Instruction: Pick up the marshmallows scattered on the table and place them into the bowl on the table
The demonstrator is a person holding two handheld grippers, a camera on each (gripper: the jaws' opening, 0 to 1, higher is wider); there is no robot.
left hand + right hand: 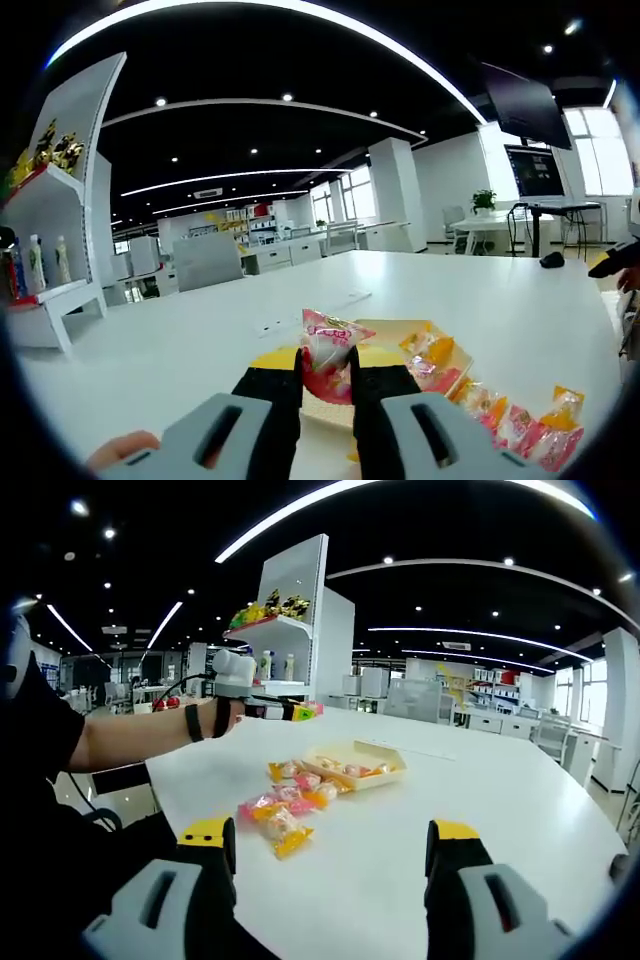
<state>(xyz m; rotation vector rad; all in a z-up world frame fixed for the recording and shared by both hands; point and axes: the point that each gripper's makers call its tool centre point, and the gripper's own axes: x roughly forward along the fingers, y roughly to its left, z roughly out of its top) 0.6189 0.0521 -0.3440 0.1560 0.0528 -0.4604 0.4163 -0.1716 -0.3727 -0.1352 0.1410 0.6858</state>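
Observation:
My left gripper (327, 368) is shut on a pink-and-red wrapped marshmallow (326, 340), held just above a shallow cream rectangular bowl (390, 326) that has wrapped marshmallows (432, 352) in it. More wrapped marshmallows (520, 420) lie loose on the white table to the bowl's right. In the right gripper view my right gripper (335, 848) is open, its yellow-tipped jaws wide apart above the table, short of the loose pile (285, 805). Beyond the pile stands the bowl (345, 752), and the left gripper (285, 712) holds the pink marshmallow (314, 708) up at its far left.
A white display shelf (50, 220) (290, 640) with bottles and snacks stands past the table's edge. The person's arm (130, 740) reaches across from the left. A small black object (552, 259) lies on the far right of the white table (450, 290).

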